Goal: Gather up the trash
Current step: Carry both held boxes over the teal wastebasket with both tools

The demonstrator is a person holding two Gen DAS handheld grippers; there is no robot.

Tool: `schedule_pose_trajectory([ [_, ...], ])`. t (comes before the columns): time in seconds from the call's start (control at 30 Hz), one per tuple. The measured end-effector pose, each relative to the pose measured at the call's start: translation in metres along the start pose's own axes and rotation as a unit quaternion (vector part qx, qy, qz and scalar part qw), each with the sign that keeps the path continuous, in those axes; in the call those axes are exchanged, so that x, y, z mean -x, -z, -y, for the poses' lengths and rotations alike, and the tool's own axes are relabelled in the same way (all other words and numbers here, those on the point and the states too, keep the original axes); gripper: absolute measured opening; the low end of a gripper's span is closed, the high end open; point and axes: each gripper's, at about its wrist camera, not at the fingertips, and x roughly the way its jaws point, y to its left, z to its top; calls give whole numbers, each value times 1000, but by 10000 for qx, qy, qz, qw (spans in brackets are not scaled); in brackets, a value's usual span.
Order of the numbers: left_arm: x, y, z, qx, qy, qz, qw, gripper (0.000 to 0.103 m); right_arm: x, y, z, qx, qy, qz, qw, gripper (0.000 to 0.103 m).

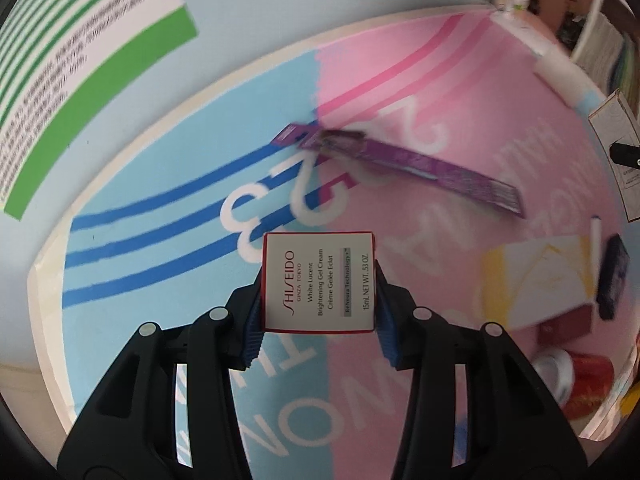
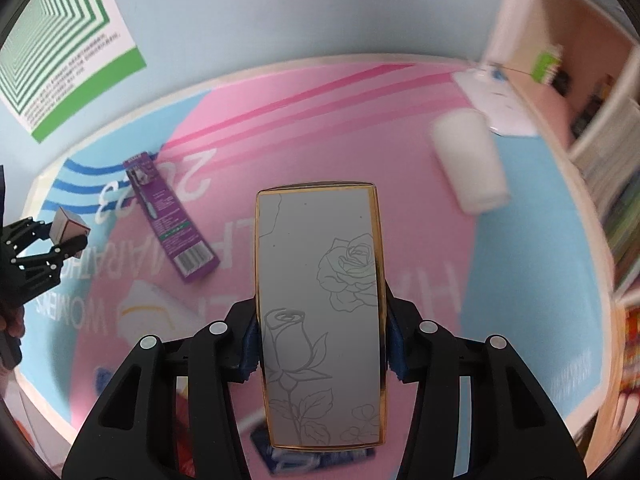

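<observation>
My left gripper [image 1: 318,300] is shut on a small white Shiseido cream box [image 1: 319,281] with red edges and holds it above the pink and blue mat [image 1: 160,240]. It also shows at the left edge of the right wrist view [image 2: 66,240]. My right gripper [image 2: 320,340] is shut on a tall grey box with gold trim and rose drawings [image 2: 320,312]. A purple toothbrush pack [image 1: 404,162] lies flat on the mat, also seen in the right wrist view [image 2: 172,220].
A white and yellow box [image 1: 540,276], a dark blue item [image 1: 612,276] and a red can [image 1: 580,388] lie at the right. A white cup [image 2: 468,164] lies on its side. A green-striped poster [image 2: 68,40] hangs on the wall. Shelves [image 2: 600,120] stand at the right.
</observation>
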Motion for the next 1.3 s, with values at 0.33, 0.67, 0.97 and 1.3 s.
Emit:
schedule_pose_trajectory([
  [0.33, 63, 16, 63, -1244, 568, 647, 9885, 43, 96, 106, 16, -1088, 620, 541, 9906, 50],
  [0.67, 120, 51, 185, -2508, 1305, 952, 9545, 43, 165, 251, 60, -2405, 1202, 621, 9612, 50],
  [0.97, 147, 120, 334, -3373, 1924, 808, 9180, 43, 195, 393, 118, -3306, 1330, 425, 9334, 50],
  [1.3, 121, 206, 481, -4261, 2089, 119, 8802, 43, 175, 522, 180, -4083, 1010, -107, 9072, 50],
])
